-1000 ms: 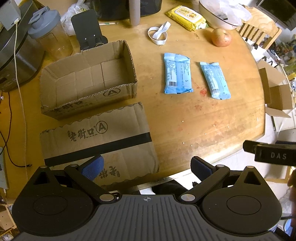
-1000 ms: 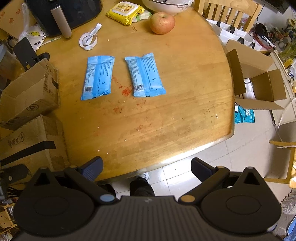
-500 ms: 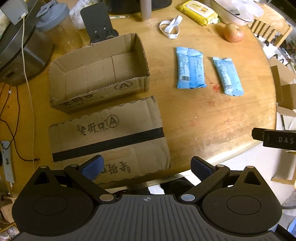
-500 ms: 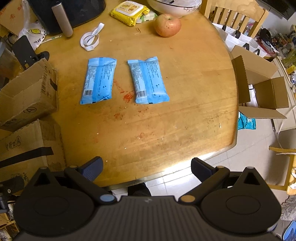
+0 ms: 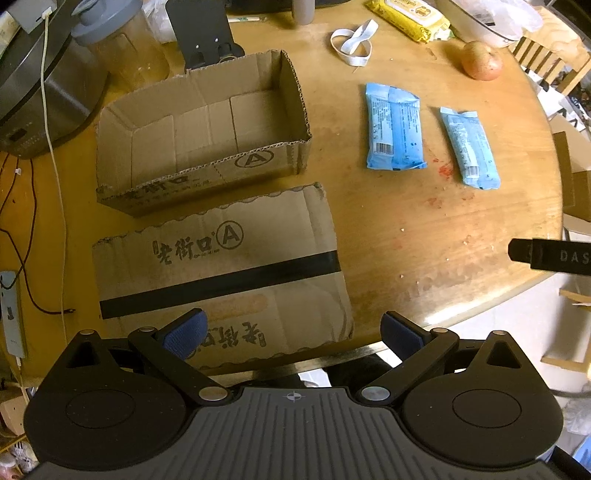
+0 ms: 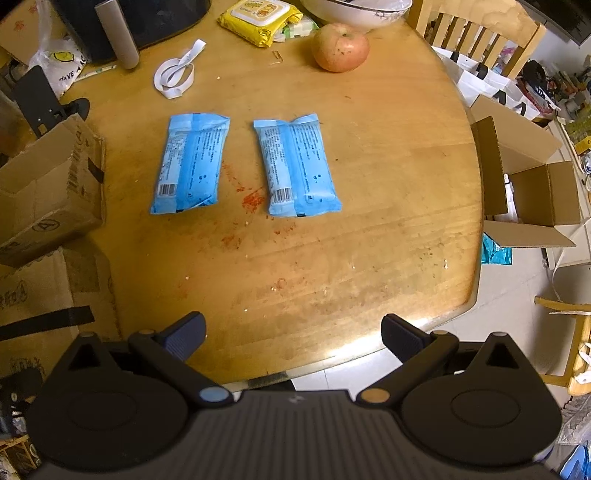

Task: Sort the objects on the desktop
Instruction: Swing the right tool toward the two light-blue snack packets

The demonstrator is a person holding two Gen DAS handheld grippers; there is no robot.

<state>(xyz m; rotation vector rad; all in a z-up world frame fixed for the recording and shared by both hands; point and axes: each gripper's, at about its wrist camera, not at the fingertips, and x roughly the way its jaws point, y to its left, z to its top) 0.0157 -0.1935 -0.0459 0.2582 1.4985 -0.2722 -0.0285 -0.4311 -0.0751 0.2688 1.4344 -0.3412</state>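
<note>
Two blue snack packets lie side by side on the round wooden table: the left packet (image 6: 190,162) (image 5: 394,127) and the right packet (image 6: 297,164) (image 5: 469,147). An open cardboard box (image 5: 203,136) (image 6: 48,184) sits left of them, its inside bare. A flat cardboard lid (image 5: 221,273) lies in front of the box. My left gripper (image 5: 293,332) hovers open over the lid's near edge. My right gripper (image 6: 293,334) is open above the table's near edge, well short of the packets. Neither holds anything.
At the table's far side are an apple (image 6: 340,46), a yellow wipes pack (image 6: 258,20), a white bowl (image 6: 354,11), a white strap loop (image 6: 175,74) and a grey cylinder (image 6: 118,35). A blender jar (image 5: 122,48) and a black stand (image 5: 201,33) sit behind the box. Another open carton (image 6: 524,184) stands right of the table.
Both grippers have moved forward toward the table, so the box, lid and packets appear larger and nearer. Both grippers stay open.
</note>
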